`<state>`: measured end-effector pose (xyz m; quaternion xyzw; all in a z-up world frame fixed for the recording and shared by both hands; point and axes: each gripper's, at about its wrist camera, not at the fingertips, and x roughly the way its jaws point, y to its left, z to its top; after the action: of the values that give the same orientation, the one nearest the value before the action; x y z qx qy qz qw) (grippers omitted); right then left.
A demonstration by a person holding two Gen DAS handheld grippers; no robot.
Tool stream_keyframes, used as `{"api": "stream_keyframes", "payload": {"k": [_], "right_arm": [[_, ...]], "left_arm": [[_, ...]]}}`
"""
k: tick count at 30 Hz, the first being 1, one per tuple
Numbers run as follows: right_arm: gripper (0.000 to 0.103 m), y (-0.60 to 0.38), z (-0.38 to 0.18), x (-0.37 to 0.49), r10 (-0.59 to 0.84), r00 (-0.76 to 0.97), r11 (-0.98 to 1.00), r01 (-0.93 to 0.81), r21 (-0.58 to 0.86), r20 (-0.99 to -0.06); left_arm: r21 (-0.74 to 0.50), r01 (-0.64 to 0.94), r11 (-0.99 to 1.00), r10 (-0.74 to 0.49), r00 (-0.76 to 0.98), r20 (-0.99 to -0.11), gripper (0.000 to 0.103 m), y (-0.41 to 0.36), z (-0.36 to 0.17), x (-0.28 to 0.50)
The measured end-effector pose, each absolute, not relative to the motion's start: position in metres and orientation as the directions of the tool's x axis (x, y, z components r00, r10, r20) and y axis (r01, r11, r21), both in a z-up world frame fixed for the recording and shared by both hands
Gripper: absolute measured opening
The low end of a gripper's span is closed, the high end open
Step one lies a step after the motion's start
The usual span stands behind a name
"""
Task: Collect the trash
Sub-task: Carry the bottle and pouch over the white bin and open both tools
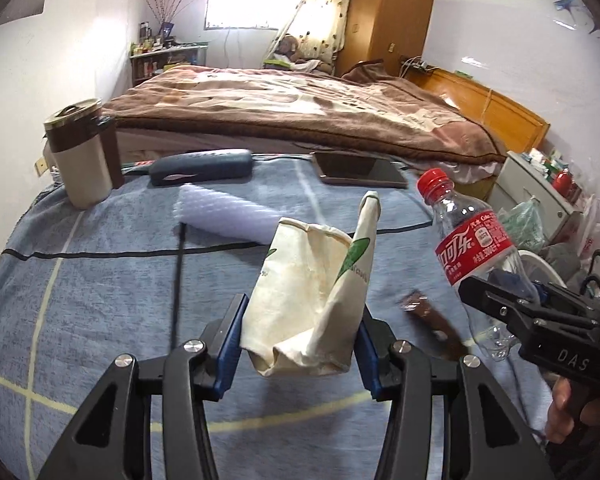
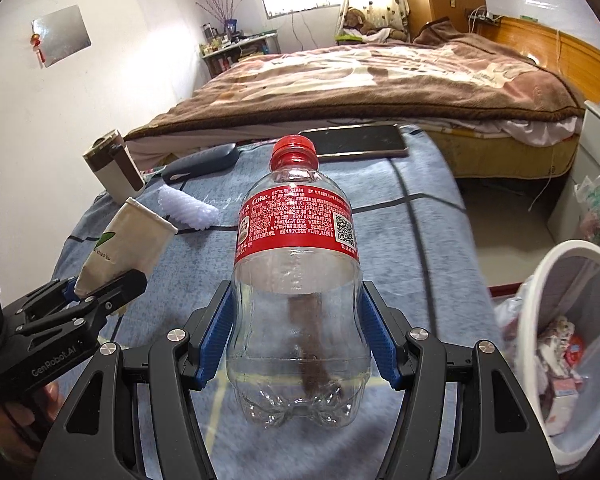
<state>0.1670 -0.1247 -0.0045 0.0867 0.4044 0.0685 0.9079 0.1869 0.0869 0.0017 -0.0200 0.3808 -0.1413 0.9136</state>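
Left gripper [image 1: 298, 334], fingers clamped on one crushed paper cup [image 1: 316, 288], right gripper [image 2: 298, 334], fingers clamped on one empty Coke bottle [image 2: 296, 280], one brown wrapper [image 1: 430, 320] on counter [image 1: 100, 300], one white bin [image 2: 540, 300] beside.

The table [image 1: 100, 280] wears a blue-grey cloth with pale and black lines. At its far left corner stands a cream mug [image 1: 82, 152] with a brown band and lid. Just right of the mug, along the far edge, lies a dark case [image 1: 202, 167]. Further right on that edge lies a phone [image 1: 360, 170], face up. Nearer than the case lies a sheet of white bubble wrap [image 1: 228, 216]. A thin black stick [image 1: 178, 280] runs from under the wrap toward the near edge. A brown wrapper [image 1: 432, 320] lies on the cloth near the right side, blurred.

Beyond the table's far edge stands a bed [image 1: 300, 108] under a brown blanket.
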Motion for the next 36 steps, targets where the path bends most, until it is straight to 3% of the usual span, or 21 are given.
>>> {"api": "stream_keyframes", "payload": {"k": [25, 36], "right_arm": [[0.063, -0.227, 0.015, 0.100, 0.003, 0.739, 0.977, 0.142, 0.160, -0.674], [0.063, -0.273, 0.012, 0.079, -0.133, 0.721, 0.960, 0.265, 0.092, -0.680]], "left_arm": [[-0.185, 0.440, 0.879, -0.444, 0.614, -0.652, 0.052, -0.052, 0.022, 0.153], [-0.184, 0.535, 0.824, -0.499, 0.534, -0.682, 0.052, -0.133, 0.011, 0.145]]}}
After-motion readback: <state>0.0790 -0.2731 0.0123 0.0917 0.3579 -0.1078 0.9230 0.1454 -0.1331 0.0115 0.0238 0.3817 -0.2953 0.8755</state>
